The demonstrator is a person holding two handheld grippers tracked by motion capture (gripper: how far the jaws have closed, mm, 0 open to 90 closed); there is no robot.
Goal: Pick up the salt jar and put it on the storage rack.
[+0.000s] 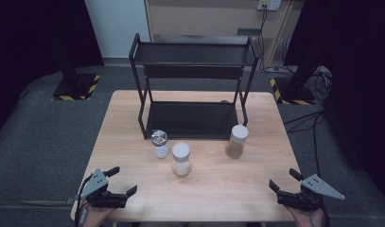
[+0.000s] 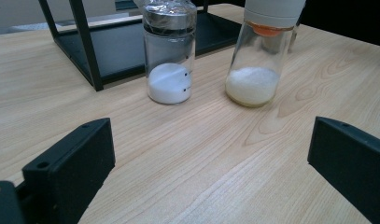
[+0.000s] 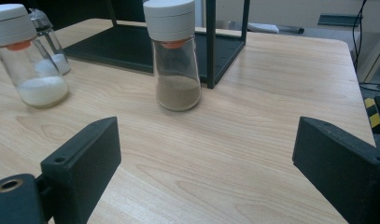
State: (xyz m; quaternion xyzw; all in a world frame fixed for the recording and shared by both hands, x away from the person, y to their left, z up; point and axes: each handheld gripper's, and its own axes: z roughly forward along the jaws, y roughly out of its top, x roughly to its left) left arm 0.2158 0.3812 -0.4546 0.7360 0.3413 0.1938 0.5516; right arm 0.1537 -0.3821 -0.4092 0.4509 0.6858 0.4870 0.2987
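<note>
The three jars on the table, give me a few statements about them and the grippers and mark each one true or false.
1. The jar with brown powder stands on the table, in front of the rack. True.
2. The left gripper is shut on the metal-capped jar. False: its jaws stand wide open near the table's front edge, and touch no jar.
3. The white-capped jar with white grains stands between the other two jars. True.
4. All three jars sit on the rack's lower shelf. False: they stand on the table in front of it.
5. The right gripper is open. True.
</note>
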